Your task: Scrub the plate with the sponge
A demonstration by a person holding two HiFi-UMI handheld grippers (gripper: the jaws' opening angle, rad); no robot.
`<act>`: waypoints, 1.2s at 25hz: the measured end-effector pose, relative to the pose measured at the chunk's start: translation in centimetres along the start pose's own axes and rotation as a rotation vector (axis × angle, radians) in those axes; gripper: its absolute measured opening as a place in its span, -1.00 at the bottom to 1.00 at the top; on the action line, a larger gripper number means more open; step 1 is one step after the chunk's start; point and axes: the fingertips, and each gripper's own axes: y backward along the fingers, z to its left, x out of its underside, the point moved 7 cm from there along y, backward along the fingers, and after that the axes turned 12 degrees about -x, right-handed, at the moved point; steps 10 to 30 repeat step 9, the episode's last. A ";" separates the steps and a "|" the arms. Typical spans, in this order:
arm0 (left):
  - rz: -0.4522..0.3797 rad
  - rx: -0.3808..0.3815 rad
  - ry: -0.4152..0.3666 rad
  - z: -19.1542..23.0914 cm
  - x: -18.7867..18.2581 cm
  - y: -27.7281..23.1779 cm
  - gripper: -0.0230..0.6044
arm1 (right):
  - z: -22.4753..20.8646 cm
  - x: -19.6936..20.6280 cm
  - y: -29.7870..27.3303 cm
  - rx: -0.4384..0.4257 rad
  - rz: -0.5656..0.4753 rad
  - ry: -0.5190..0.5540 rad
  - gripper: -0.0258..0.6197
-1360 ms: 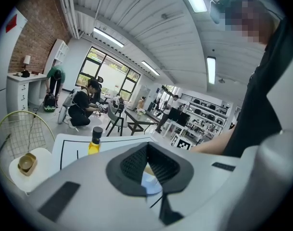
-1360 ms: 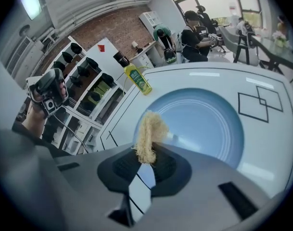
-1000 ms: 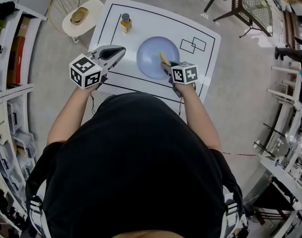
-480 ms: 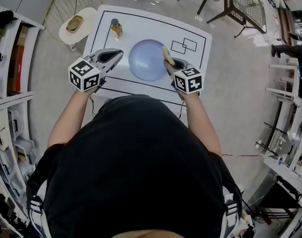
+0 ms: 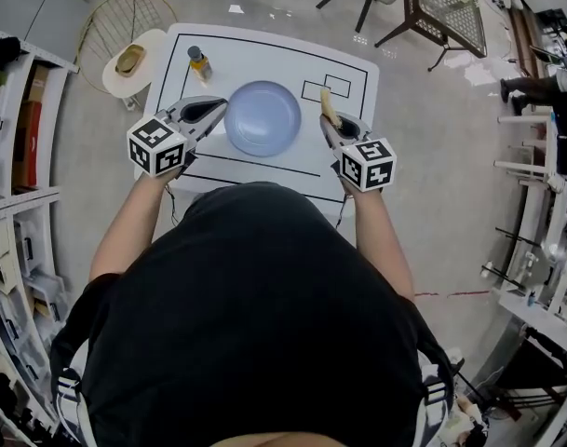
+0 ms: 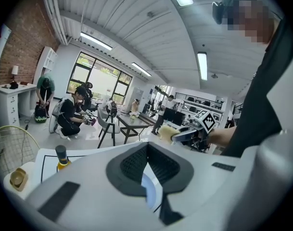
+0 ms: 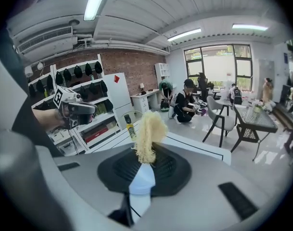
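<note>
Right gripper (image 5: 328, 121), fingers clamped on the yellow sponge (image 5: 326, 106), holds it upright just right of the blue plate (image 5: 263, 117), apparently off the dish. Left gripper (image 5: 216, 107), fingers together and empty, hovers beside the plate's left rim over the worktop (image 5: 264, 49), perhaps to steady it.

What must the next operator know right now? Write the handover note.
Left claw: shut, empty, hovering left of the plate.
Right claw: shut on the sponge, held up right of the plate, not touching it.
Plate lies mid table; bottle at its far left corner.
Done: sponge is in hand. Whether the plate is clean cannot be told.
Left: probably bring the sponge onto the plate and scrub.
</note>
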 end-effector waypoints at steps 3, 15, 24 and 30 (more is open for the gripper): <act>0.000 0.002 -0.011 -1.1 -0.3 -0.5 -0.90 | -0.4 0.1 1.4 0.010 -0.027 0.007 -0.79; -0.009 -0.004 -0.024 -3.6 -0.8 -0.8 -0.90 | -0.6 1.0 4.0 0.009 -0.052 0.003 -0.79; -0.009 -0.004 -0.024 -3.6 -0.8 -0.8 -0.90 | -0.6 1.0 4.0 0.009 -0.052 0.003 -0.79; -0.009 -0.004 -0.024 -3.6 -0.8 -0.8 -0.90 | -0.6 1.0 4.0 0.009 -0.052 0.003 -0.79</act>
